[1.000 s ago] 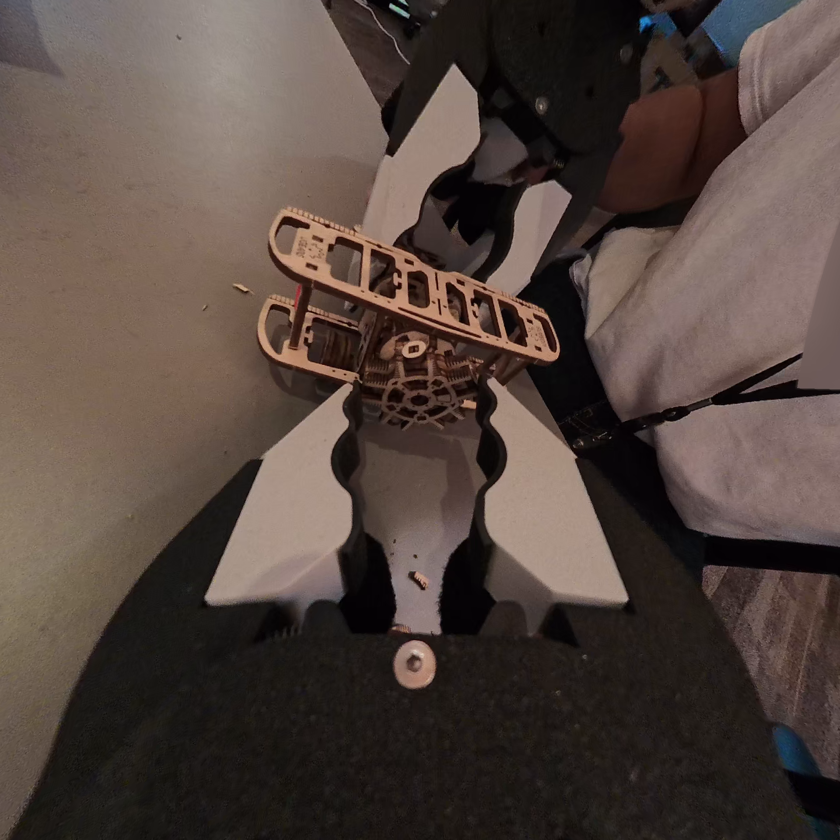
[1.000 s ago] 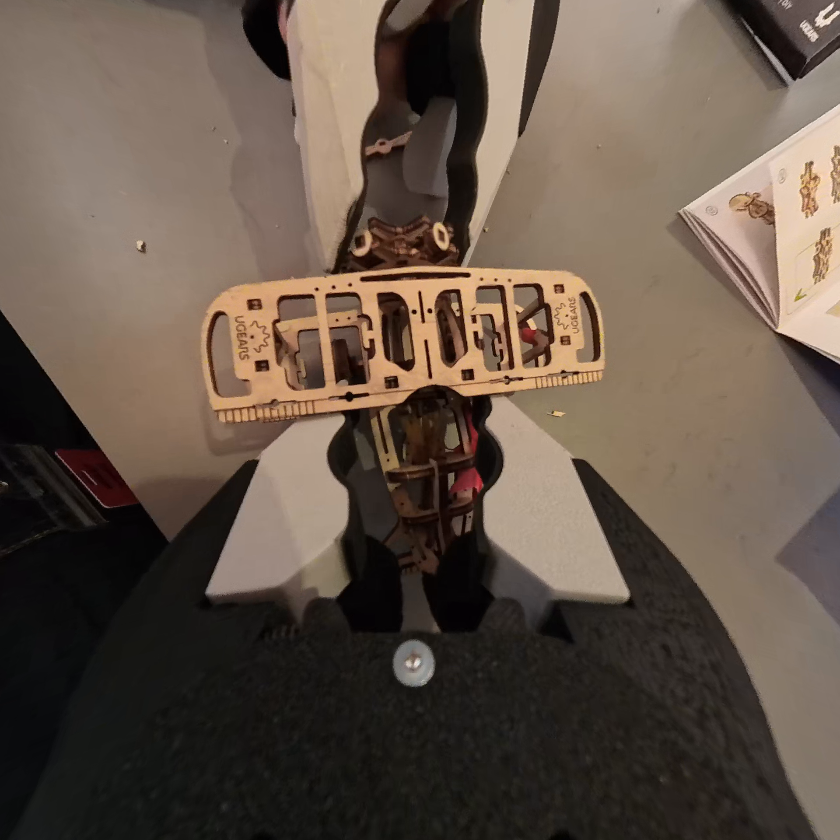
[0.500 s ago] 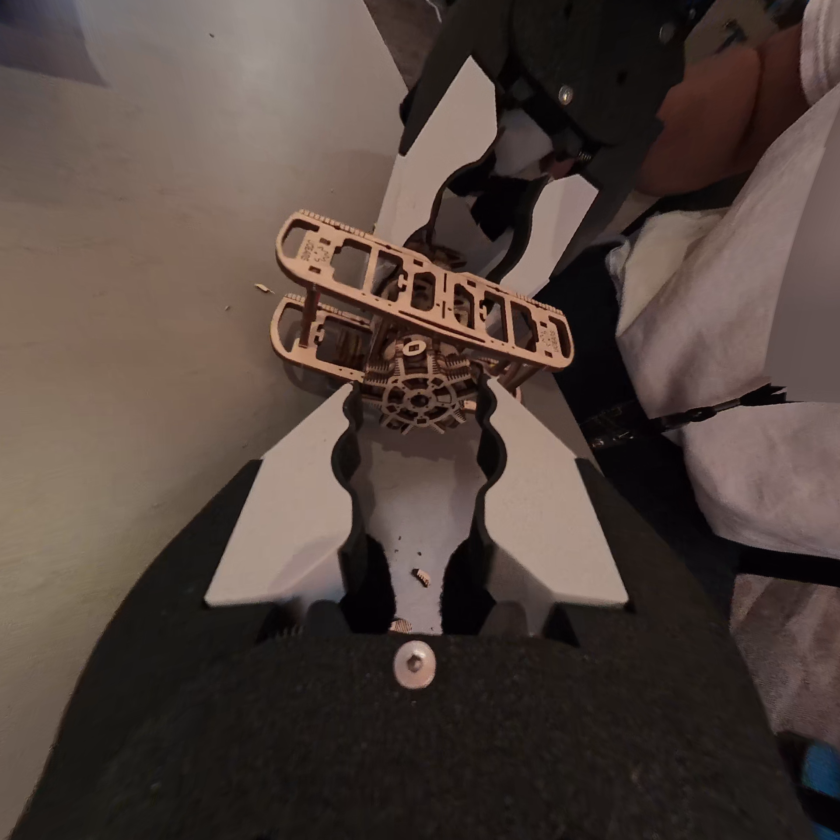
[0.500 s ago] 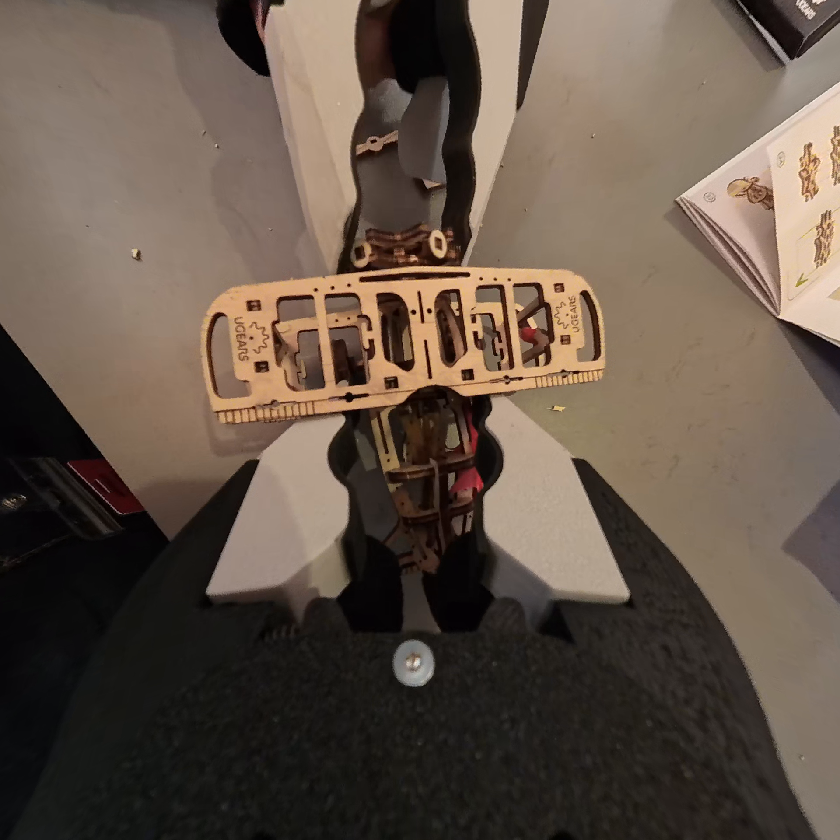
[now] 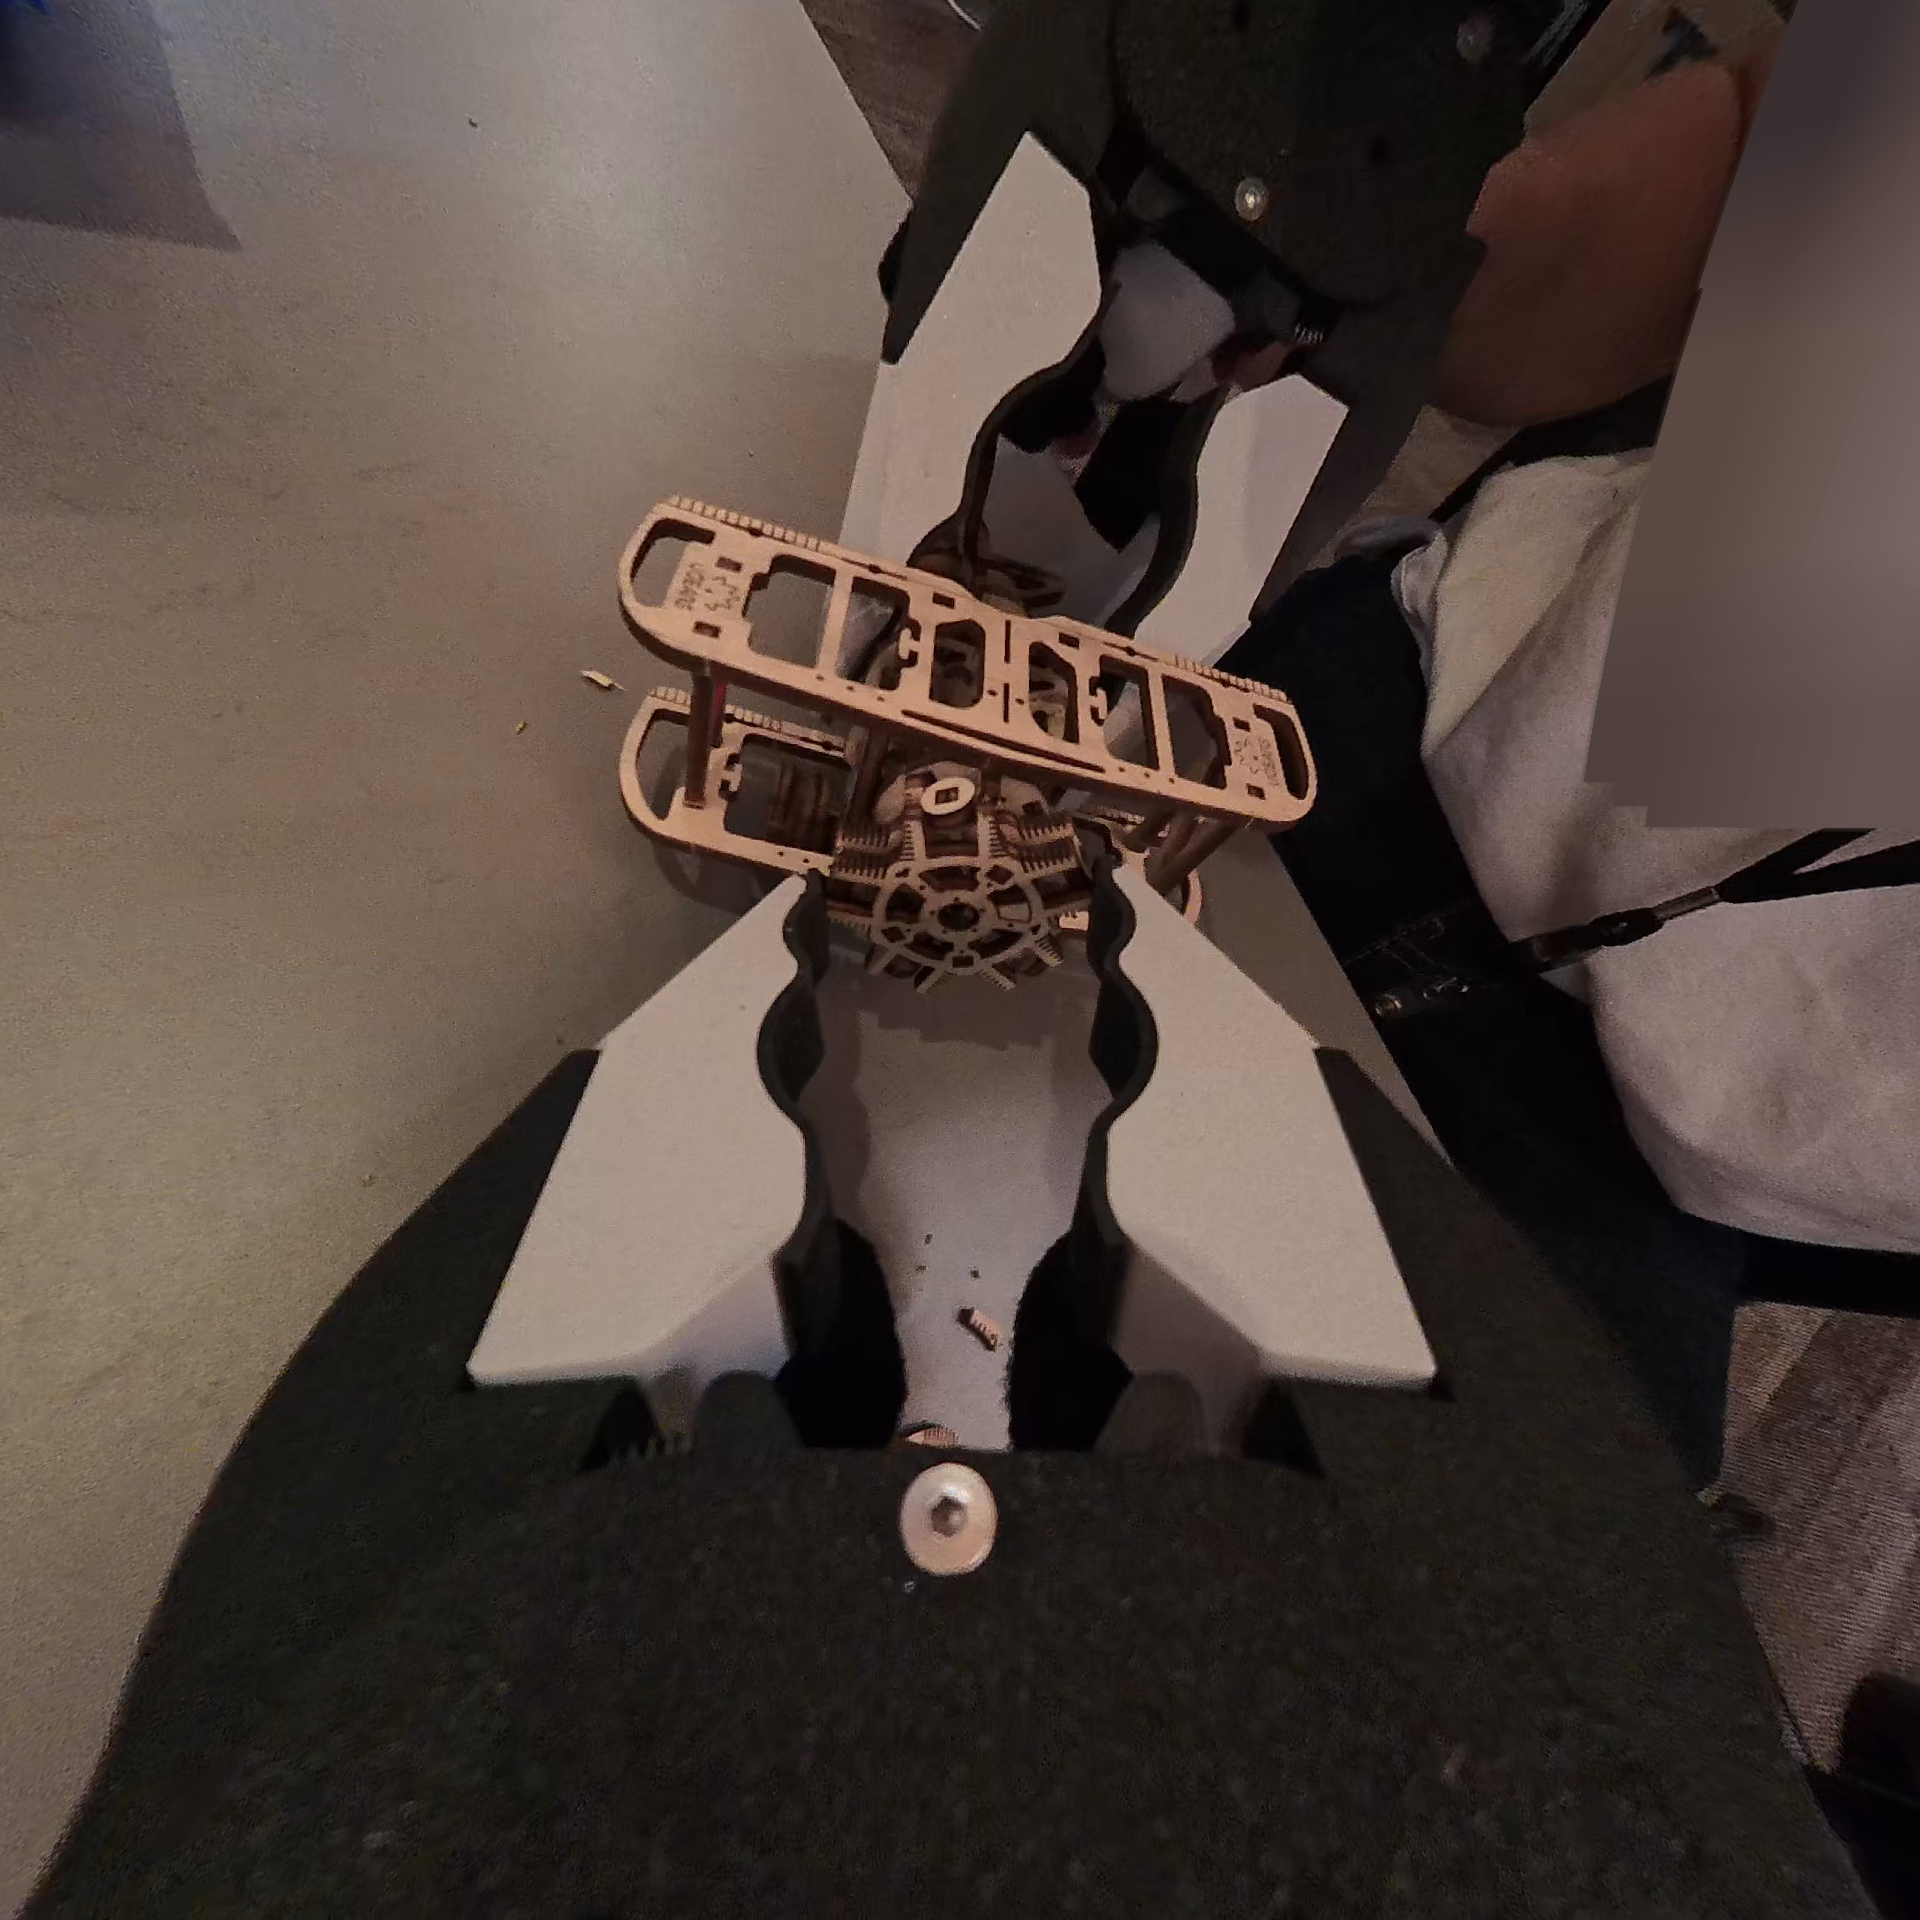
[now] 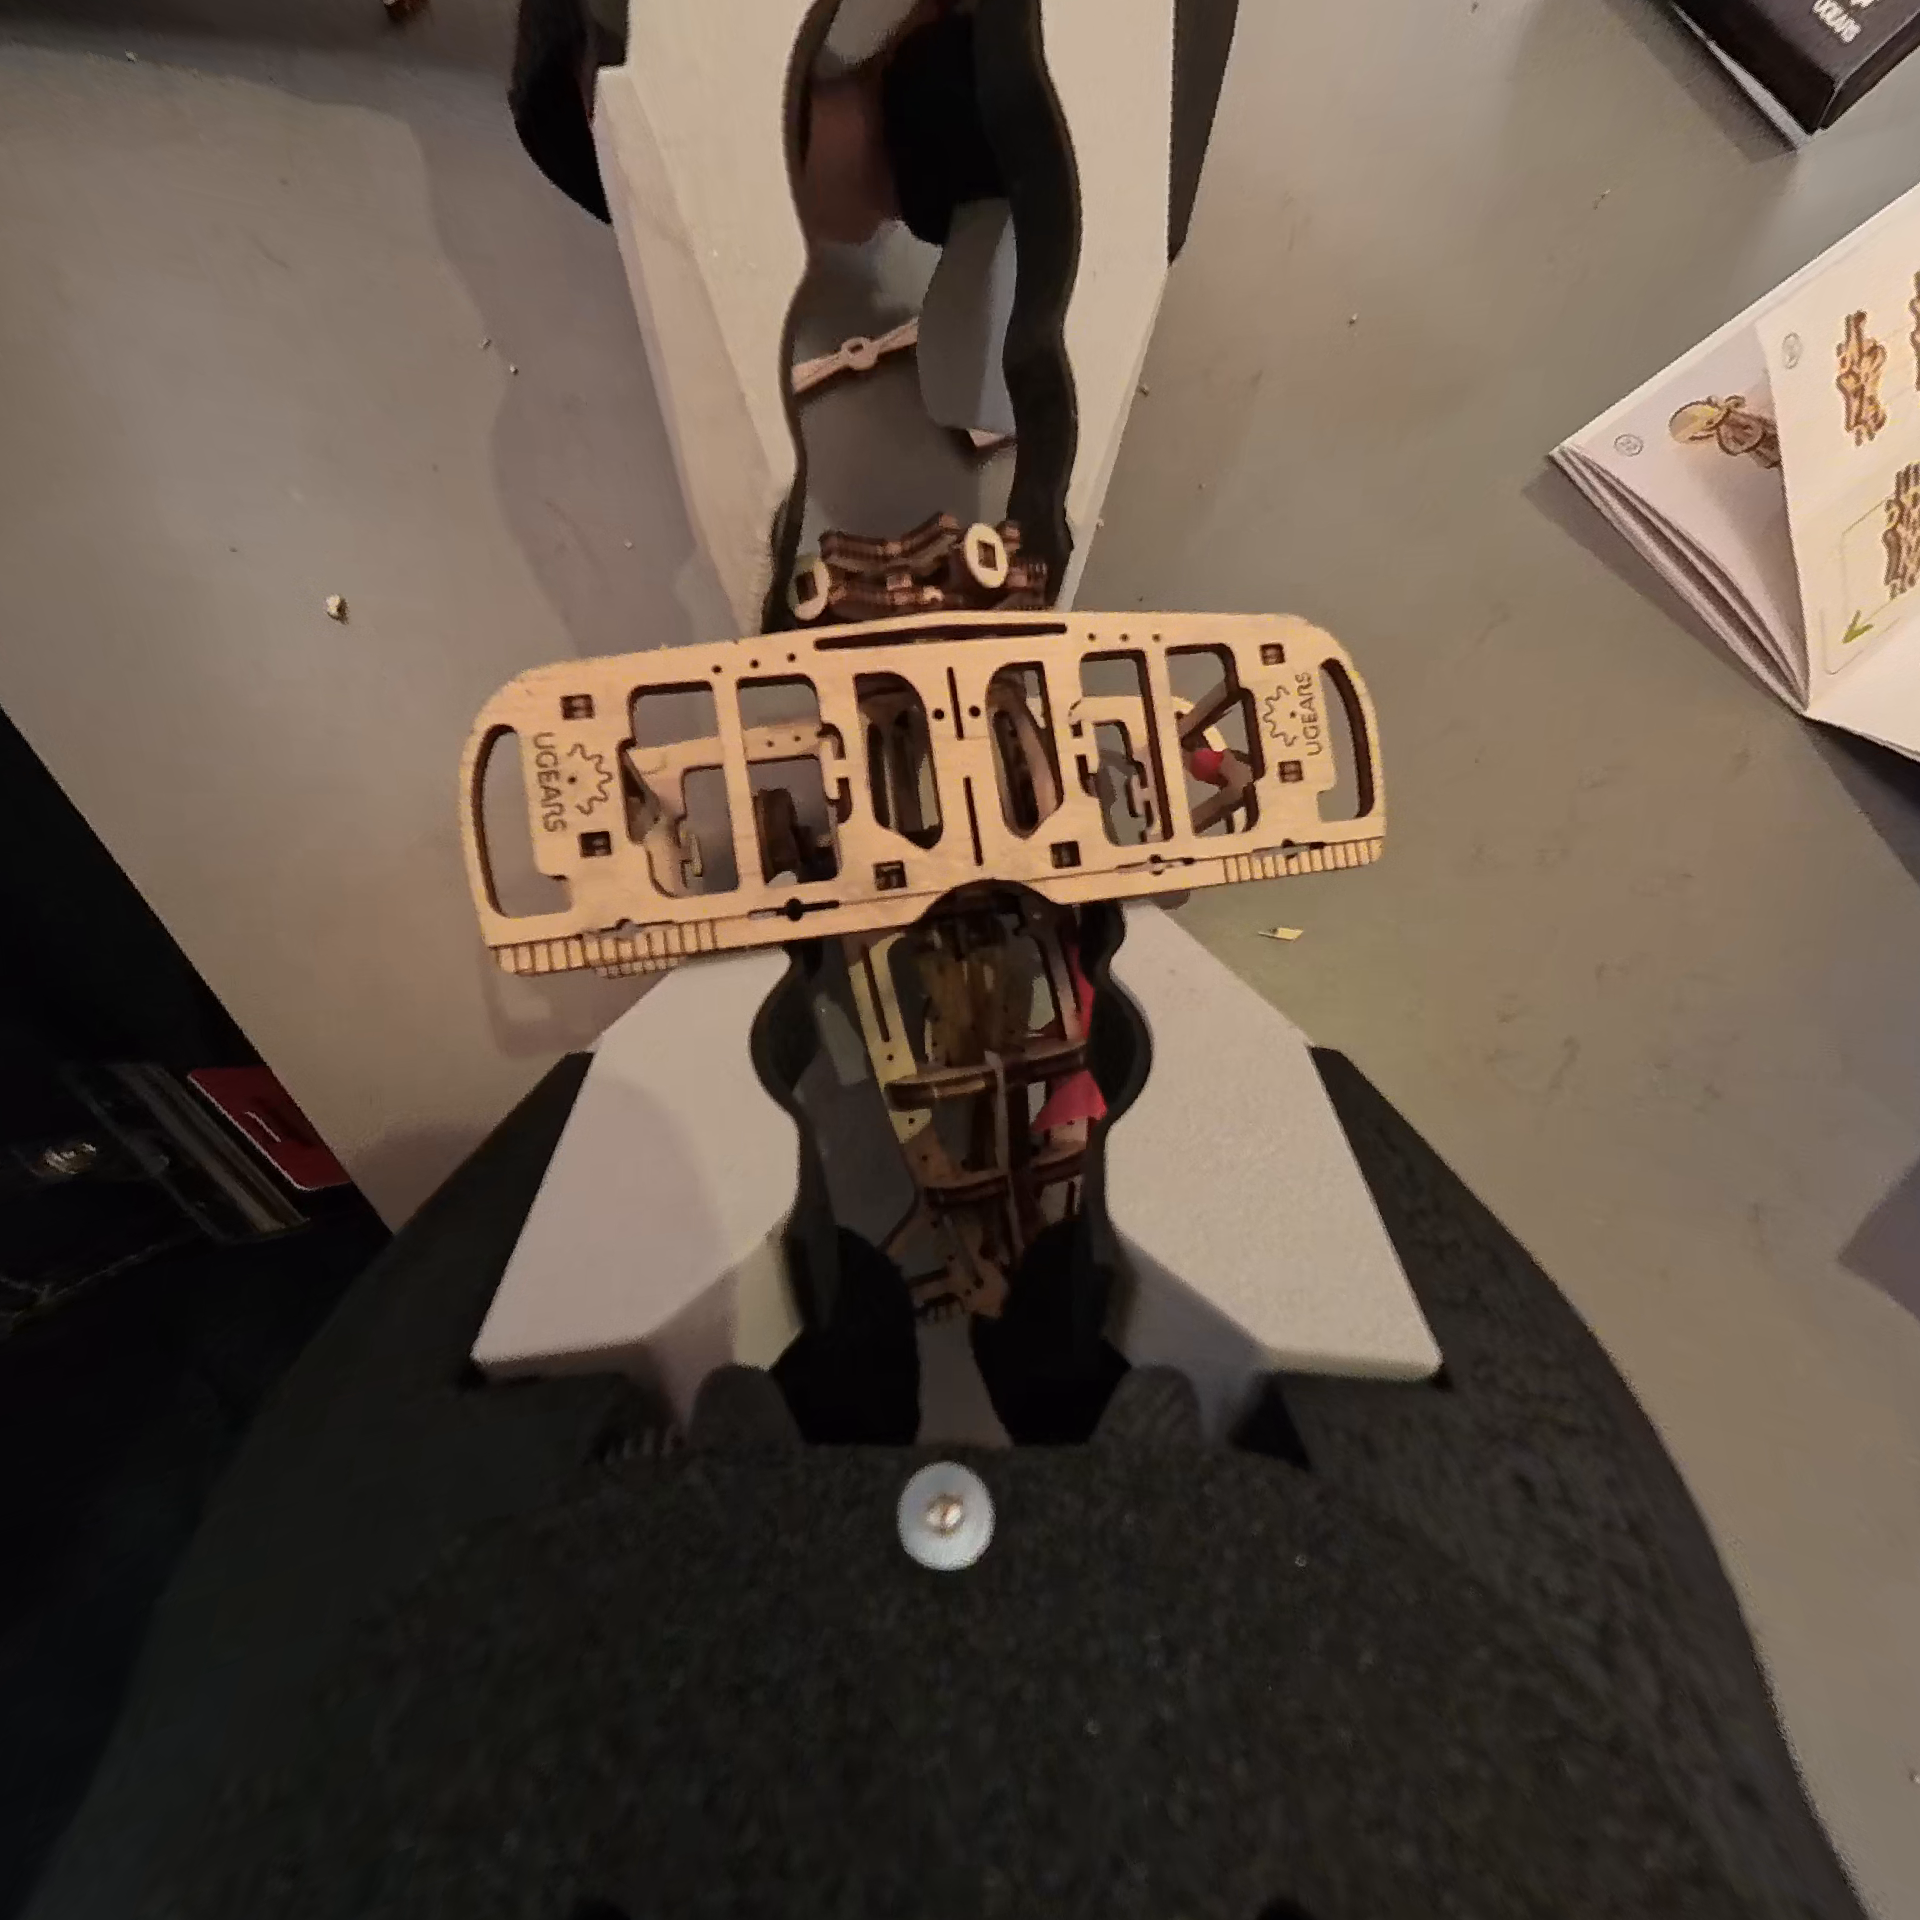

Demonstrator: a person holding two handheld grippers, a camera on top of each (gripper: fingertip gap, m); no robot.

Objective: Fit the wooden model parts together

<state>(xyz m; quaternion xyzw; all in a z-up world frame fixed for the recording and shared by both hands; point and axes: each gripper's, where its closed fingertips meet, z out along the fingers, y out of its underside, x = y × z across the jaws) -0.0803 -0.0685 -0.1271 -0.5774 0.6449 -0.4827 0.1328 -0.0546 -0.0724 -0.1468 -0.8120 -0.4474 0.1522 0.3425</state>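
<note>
A wooden biplane model is held between both grippers, just above the grey table. My left gripper is shut on its round engine at the nose, with a fingertip against each side. My right gripper is shut on the fuselage behind the upper wing. The right gripper also shows behind the model in the left wrist view. The left gripper shows beyond the wing in the right wrist view. A small wooden propeller lies on the table between the left gripper's fingers.
An open instruction booklet lies at the right and a black box at the far right corner. The table edge runs down the left, with dark gear below it. A person's arm and white clothing are close by.
Both grippers and the model have shifted together a little over the table. The left gripper has turned slightly about the engine. Both grips are unchanged.
</note>
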